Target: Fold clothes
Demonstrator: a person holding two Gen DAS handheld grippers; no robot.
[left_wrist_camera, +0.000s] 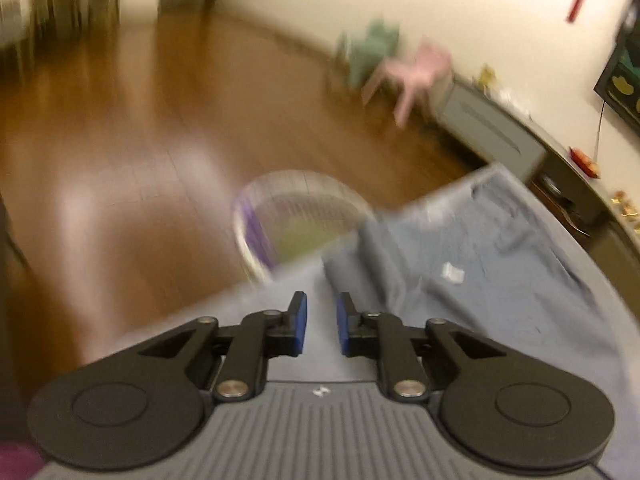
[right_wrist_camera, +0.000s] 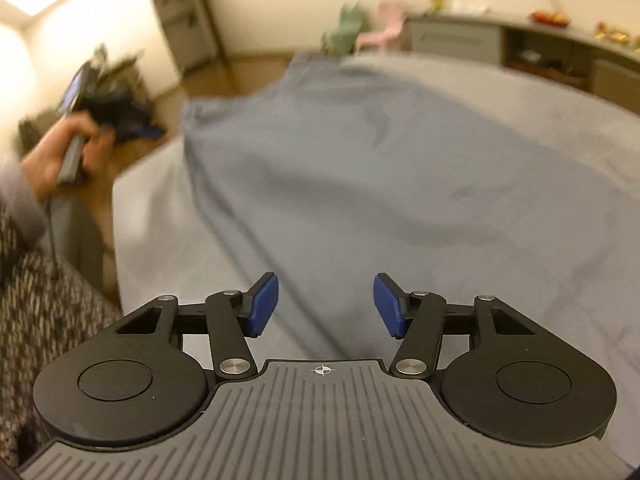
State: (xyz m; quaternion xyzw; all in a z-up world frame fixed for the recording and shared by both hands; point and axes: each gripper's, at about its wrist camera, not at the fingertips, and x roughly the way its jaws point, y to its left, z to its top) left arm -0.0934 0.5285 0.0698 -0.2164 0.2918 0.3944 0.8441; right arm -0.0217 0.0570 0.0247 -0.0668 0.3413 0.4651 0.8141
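While left claw [left_wrist_camera: 322, 320] narrow, right claw [right_wrist_camera: 325, 306] wide (both empty).

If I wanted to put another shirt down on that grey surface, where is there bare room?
A bare strip of the grey surface runs left of the blue-grey garment, between its long edge and the surface's near-left edge. The garment covers the middle and the far side. Both the left gripper and the right gripper are empty. A basket stands on the floor beyond the edge.

Warm dim indoor light, heavy motion blur, glare streaks on wooden floor [left_wrist_camera: 120, 152], fisheye bending and dark corners
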